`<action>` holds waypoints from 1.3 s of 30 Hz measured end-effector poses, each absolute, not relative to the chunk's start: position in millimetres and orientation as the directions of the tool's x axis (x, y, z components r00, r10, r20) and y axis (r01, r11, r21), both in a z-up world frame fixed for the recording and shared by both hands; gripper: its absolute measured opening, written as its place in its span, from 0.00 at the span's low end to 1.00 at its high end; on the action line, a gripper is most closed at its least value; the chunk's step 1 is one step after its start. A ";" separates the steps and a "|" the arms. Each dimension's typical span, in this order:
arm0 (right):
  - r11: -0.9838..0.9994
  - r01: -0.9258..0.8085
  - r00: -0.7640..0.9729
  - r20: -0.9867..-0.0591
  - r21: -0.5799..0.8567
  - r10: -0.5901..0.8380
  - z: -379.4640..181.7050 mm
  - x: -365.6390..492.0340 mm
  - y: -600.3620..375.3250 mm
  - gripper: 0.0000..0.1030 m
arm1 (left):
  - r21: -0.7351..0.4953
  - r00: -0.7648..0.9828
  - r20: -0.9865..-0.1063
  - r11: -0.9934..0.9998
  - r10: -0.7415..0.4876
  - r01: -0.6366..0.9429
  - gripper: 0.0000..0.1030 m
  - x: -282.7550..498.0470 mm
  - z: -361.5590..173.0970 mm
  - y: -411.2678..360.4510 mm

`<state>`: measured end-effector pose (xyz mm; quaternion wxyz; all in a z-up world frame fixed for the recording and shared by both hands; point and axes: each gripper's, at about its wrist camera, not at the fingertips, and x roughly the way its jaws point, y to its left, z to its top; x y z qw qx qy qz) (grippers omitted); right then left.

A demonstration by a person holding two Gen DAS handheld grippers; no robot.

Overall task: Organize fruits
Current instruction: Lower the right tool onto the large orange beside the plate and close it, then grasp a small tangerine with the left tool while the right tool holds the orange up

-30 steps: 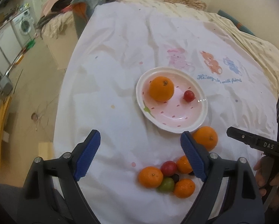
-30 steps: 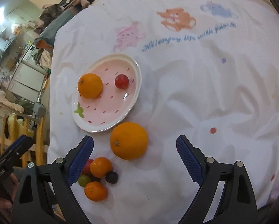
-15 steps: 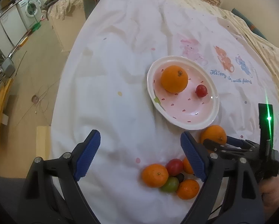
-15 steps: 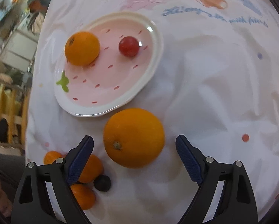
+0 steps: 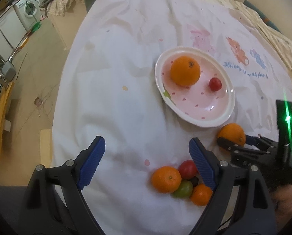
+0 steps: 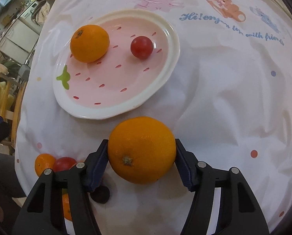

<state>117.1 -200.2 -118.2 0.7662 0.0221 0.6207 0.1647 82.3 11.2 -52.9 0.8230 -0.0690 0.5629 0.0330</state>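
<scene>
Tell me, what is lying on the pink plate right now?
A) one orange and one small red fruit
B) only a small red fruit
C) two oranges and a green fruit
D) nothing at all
A: the pink plate holds one orange and one small red fruit; the other fruits lie on the white cloth off the plate.
</scene>
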 end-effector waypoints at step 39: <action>0.911 -0.072 0.284 -0.867 0.407 0.410 -72.5 102.0 -257.6 0.63 | -0.239 0.162 -0.962 0.963 -0.218 -0.122 0.37 66.3 -87.2 -1.2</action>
